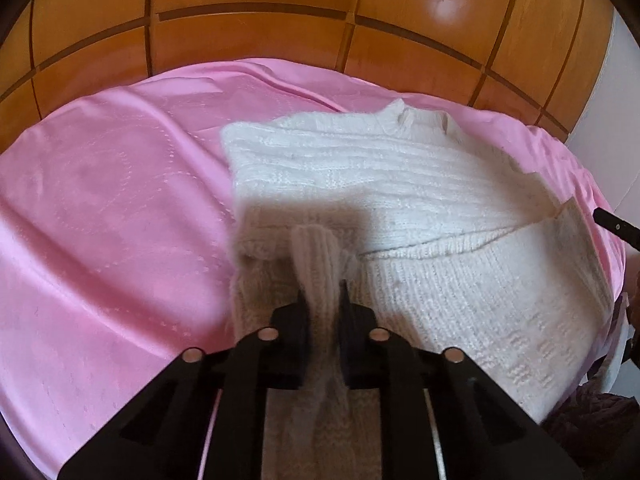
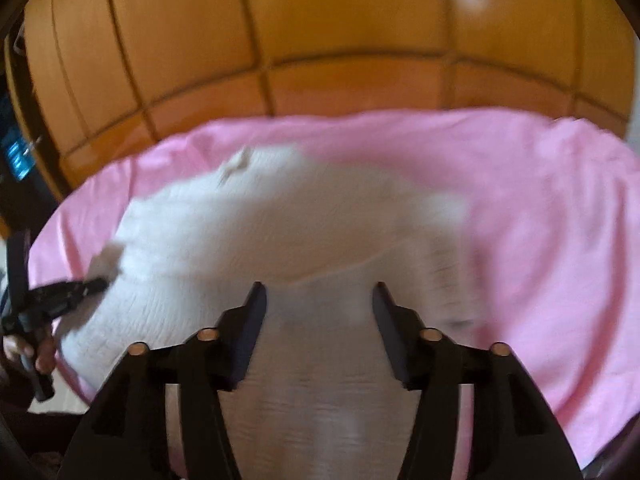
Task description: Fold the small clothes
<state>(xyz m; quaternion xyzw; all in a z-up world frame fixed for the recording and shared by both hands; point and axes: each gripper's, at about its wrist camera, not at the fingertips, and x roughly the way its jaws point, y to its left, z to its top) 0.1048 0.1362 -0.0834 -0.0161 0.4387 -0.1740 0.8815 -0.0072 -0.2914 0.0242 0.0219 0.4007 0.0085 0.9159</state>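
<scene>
A white knit sweater [image 1: 400, 184] lies on a pink sheet [image 1: 112, 208], collar toward the wooden headboard [image 1: 256, 36]. One sleeve already lies folded across the body, so the fold appears partly done. The left gripper [image 1: 323, 300] has its jaws clamped on a ribbed cuff [image 1: 316, 252] at the near edge of the sweater. The right gripper [image 2: 319, 292] hovers over the sweater's near part with jaws apart and nothing between them; this view is blurred. Judged remaining: laying the held cuff inward, then folding the body over. A pale tag [image 1: 578, 232] shows at the sweater's right edge; no writing on it is legible. No brand is readable.
</scene>
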